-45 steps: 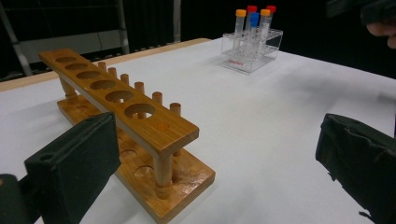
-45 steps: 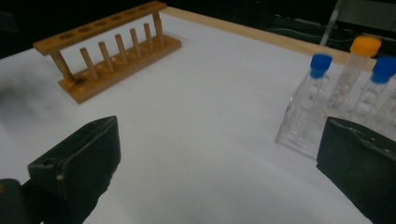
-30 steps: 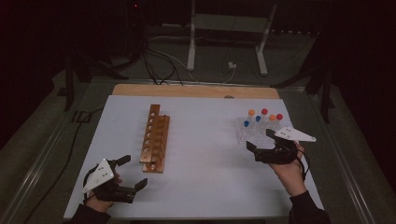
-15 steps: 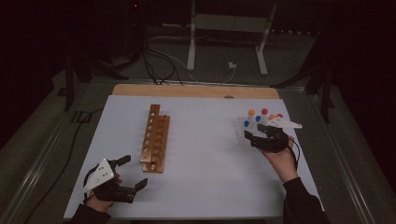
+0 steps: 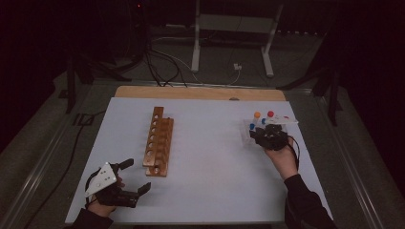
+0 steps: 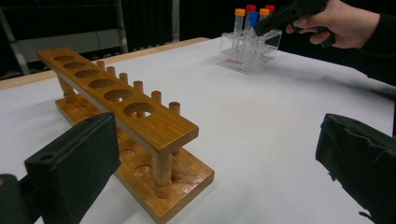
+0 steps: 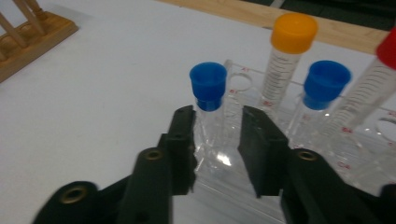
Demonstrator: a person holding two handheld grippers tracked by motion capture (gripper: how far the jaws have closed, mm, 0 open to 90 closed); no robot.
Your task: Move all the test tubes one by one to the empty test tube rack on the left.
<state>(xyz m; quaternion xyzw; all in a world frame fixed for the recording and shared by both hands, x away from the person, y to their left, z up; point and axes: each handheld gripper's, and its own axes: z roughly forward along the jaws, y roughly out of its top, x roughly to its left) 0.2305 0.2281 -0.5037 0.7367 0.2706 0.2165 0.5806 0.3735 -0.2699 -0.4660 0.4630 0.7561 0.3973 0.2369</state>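
Note:
A clear plastic rack (image 6: 247, 53) at the table's right holds several capped tubes: blue, orange and red. My right gripper (image 7: 217, 123) reaches into it, jaws on either side of a blue-capped tube (image 7: 208, 86). The jaws have just been closing; the left pad lies against the tube, and a small gap shows at the right pad. In the high view that gripper (image 5: 261, 133) sits at the rack's near edge. My left gripper (image 5: 136, 175) rests open and empty at the front left, beside the empty wooden rack (image 5: 159, 140).
An orange-capped tube (image 7: 292, 42), a second blue-capped tube (image 7: 325, 81) and a red-capped one (image 7: 390, 46) stand close behind the gripped spot. The white table top (image 5: 215, 162) lies between the two racks. A wooden strip (image 5: 200, 93) edges the far side.
My right gripper moved forward and down to the clear rack, and its jaws narrowed around the blue-capped tube. The left gripper stayed put.

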